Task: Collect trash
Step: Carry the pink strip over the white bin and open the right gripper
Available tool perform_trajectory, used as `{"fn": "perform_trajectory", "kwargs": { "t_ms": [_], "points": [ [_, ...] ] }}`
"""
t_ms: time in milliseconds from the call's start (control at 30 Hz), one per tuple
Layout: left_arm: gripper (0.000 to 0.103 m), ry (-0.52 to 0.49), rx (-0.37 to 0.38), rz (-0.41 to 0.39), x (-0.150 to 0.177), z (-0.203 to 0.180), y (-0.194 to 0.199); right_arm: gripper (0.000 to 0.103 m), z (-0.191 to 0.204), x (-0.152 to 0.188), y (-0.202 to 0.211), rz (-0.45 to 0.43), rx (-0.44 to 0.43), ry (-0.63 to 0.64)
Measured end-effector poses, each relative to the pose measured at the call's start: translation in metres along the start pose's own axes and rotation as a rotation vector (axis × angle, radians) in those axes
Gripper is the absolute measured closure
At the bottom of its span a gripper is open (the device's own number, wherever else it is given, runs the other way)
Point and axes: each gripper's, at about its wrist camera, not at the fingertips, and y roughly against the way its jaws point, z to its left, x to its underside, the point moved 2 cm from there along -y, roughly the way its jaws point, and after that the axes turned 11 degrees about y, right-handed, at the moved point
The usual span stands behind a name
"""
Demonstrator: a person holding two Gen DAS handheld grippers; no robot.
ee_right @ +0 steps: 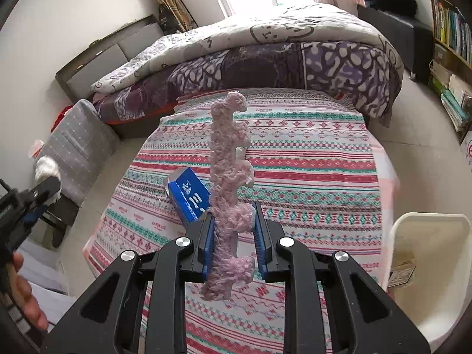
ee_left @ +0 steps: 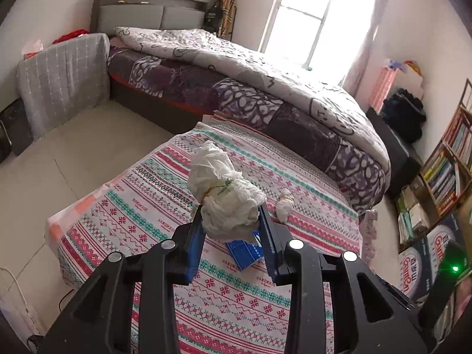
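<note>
While both grippers hung over the patterned table (ee_left: 124, 206), each gripped trash.
Left gripper (ee_left: 231, 215) pinched crumpled tissue (ee_left: 224, 197); right gripper (ee_right: 233, 221) clamped a pink fuzzy strip (ee_right: 228, 162).

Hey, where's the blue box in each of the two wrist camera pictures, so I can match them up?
Left wrist view: the blue box lies low in the middle, on the striped cloth, partly hidden behind the white paper wad in the jaws.
Right wrist view: the blue box sits left of centre, beside the pink fuzzy strip in the jaws.
Shared landmark: the bed with the purple patterned blanket behind the cloth.
</note>
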Motion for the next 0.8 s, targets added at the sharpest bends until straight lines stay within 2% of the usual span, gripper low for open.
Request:
{"fn": "perform_trajectory", "kwargs": {
  "t_ms": [167, 433, 800],
  "points": [
    [0.068, -0.036, -0.005, 0.001, 0.010, -0.013, -0.003, 0.081, -0.017, 0.015, 0.001, 0.004, 0.007, -0.012],
    [0.068, -0.080, 0.004, -0.012, 0.022, -0.038, -0.005, 0.081, -0.048, 0.014, 0.023, -0.024, 0.012, -0.068],
    [0.068, -0.170, 0.061, -0.002, 0.050, -0.088, -0.006, 0.081, -0.107, 0.022, 0.060, -0.048, 0.093, -0.166]
  ]
}}
